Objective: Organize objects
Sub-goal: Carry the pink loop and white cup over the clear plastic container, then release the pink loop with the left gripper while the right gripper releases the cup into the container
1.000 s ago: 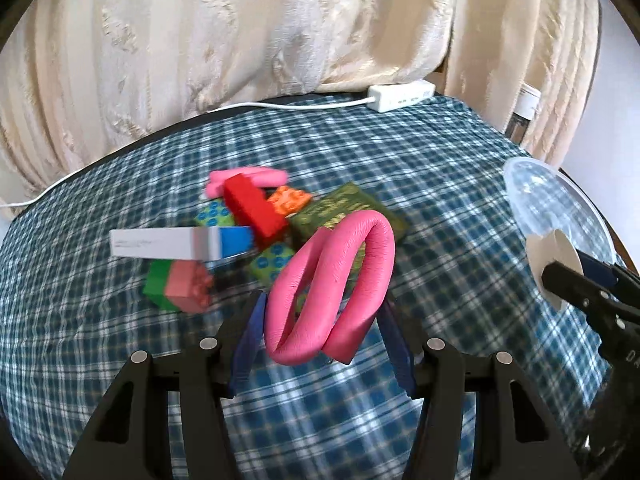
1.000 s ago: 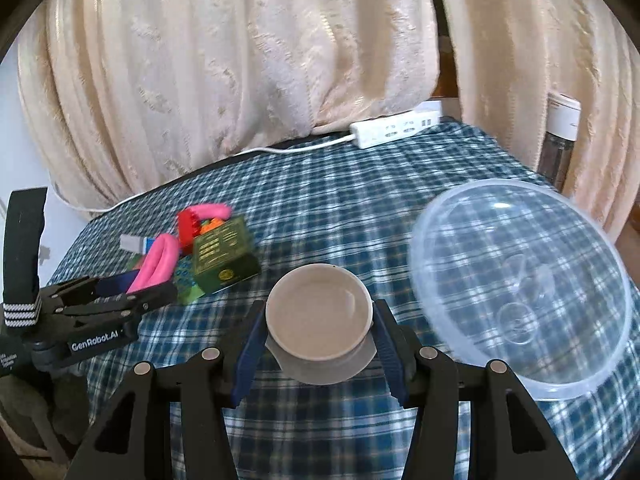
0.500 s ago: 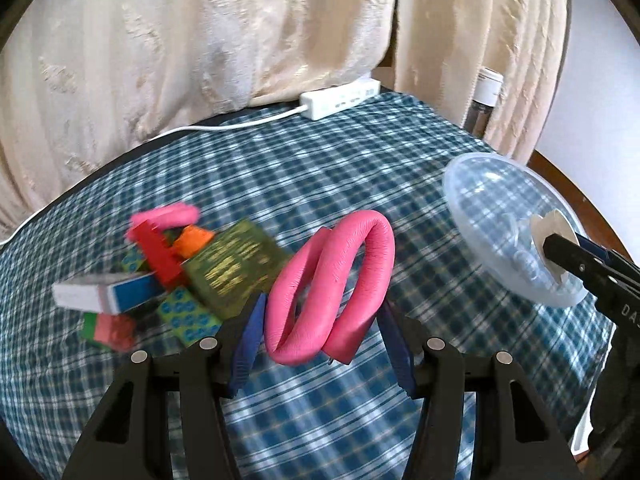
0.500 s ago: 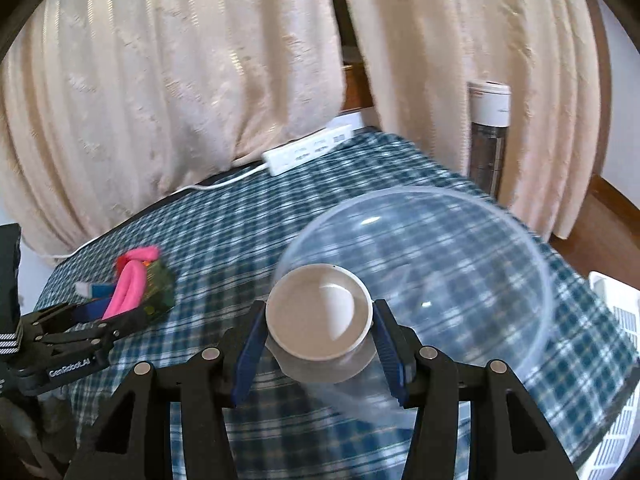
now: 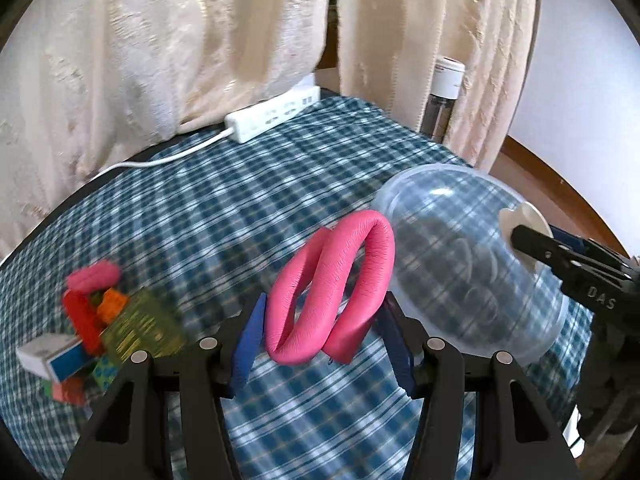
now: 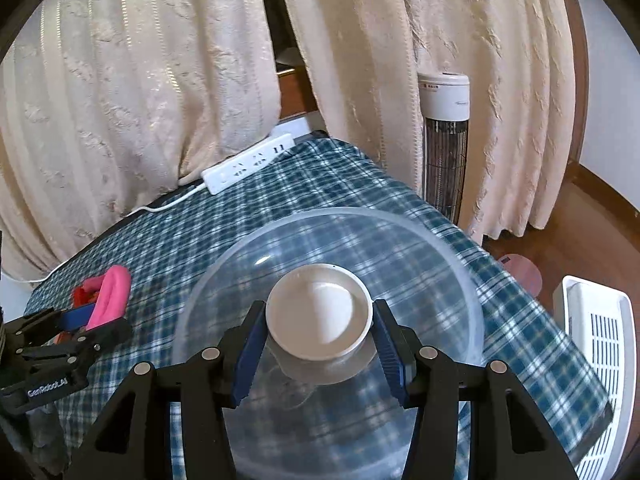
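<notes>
Pink, soft and foam-like, the looped tube [image 5: 332, 292] hangs folded between the blue pads of the left tool [image 5: 322, 344], which is closed on its lower bends, lifted clear of the checked blue cloth on the worktop [image 5: 240, 208]. It looks light and squashy, and its matte skin should not slip; a squeeze across the doubled-up bends, as now, seems the sensible hold, though the free loop will likely flop and spring when let go.

The small round white dish [image 6: 318, 312] sits gripped across its rim by the right tool [image 6: 318, 344], over the mouth of the large clear plastic bowl [image 6: 460, 272] that stands near the worktop's right edge. The dish looks rigid, smooth and possibly breakable, so it probably wants lowering rather than dropping. The bowl appears thin and light; a nudge might slide it on the cloth, and the edge is close.

Back on the left lies a heap of coloured toy bricks [image 5: 88, 312] with a green printed box [image 5: 140, 328], a white and blue carton [image 5: 48, 356] and a second pink foam piece [image 5: 94, 276]. A white power strip [image 5: 272, 114] rests by the cream curtain [image 5: 180, 40].
</notes>
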Demonstrator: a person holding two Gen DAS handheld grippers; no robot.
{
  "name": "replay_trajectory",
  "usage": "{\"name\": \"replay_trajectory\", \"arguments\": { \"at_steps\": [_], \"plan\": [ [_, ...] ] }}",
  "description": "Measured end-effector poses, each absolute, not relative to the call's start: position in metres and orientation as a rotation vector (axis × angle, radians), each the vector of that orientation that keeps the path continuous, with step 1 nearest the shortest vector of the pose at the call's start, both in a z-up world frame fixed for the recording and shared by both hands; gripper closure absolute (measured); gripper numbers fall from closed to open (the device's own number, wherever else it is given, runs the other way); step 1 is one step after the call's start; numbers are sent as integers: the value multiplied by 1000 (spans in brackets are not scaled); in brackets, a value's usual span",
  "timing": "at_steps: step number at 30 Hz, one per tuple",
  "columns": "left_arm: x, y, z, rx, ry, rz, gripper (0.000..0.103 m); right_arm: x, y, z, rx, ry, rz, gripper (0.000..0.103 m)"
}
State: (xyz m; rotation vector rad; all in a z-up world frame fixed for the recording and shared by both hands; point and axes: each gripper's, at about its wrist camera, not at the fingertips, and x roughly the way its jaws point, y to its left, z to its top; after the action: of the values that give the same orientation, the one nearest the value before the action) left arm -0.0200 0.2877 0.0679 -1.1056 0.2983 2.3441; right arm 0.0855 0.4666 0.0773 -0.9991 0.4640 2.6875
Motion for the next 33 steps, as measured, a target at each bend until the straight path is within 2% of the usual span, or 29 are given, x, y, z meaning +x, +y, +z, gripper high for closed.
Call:
{"name": "replay_trajectory", "arguments": {
  "at_steps": [22,26,28,33],
  "plan": [
    [-46,369,59,-1113,287,2216,45,41,502,76,-1054,435,2669,48],
    [-53,370,54,-1137,263,2201,42,35,502,76,-1056,441,2666,48],
    [-54,368,52,-1147,244,2193,34,34,502,76,-1052,452,2662,48],
    [-55,364,54,-1139,217,2196,34,31,502,76,-1052,477,2653,47]
  ]
}}
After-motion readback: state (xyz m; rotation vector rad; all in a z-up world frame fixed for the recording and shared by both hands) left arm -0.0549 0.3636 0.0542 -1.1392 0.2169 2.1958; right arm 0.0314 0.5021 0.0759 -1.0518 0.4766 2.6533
